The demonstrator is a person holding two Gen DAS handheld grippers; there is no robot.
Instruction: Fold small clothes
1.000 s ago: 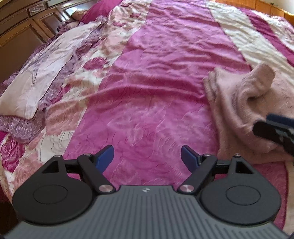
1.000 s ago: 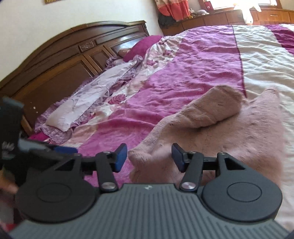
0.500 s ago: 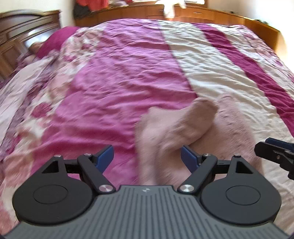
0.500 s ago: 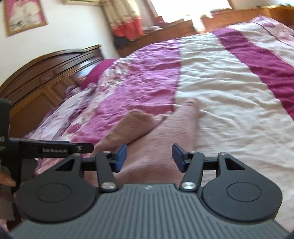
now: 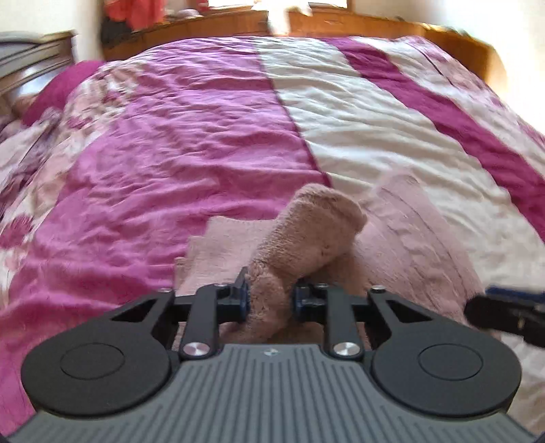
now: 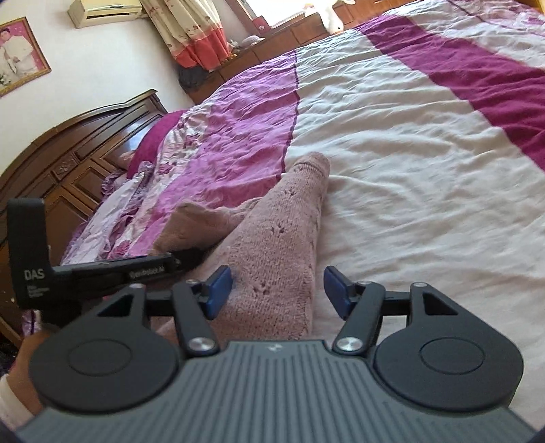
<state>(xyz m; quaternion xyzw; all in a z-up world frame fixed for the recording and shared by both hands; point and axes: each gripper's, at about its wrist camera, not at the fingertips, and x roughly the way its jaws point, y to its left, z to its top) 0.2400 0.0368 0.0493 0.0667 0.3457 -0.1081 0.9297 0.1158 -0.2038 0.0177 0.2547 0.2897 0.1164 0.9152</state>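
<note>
A small dusty-pink knitted garment (image 5: 402, 238) lies on the bed, straddling the magenta and cream stripes. My left gripper (image 5: 270, 300) is shut on a bunched, fuzzy fold of it (image 5: 306, 238) that rises between the blue pads. In the right wrist view the same garment (image 6: 272, 245) stretches away from me, one narrow end reaching the cream stripe. My right gripper (image 6: 277, 289) is open, its blue pads standing on either side of the garment's near edge. The left gripper (image 6: 136, 269) shows at the left of that view, and the right one's tip (image 5: 504, 306) at the right of the left view.
The bedspread (image 5: 211, 143) is wrinkled, with magenta, cream and floral stripes. A dark wooden headboard (image 6: 68, 160) and pillows (image 6: 153, 136) are at the left. A wooden dresser (image 5: 221, 24), curtains (image 6: 190, 30) and a window lie beyond the bed. A hand (image 6: 30, 357) is at the lower left.
Both grippers swung toward the garment. The left gripper went from open to shut on the bunched fold. The right gripper stayed open and now straddles the garment's near edge.
</note>
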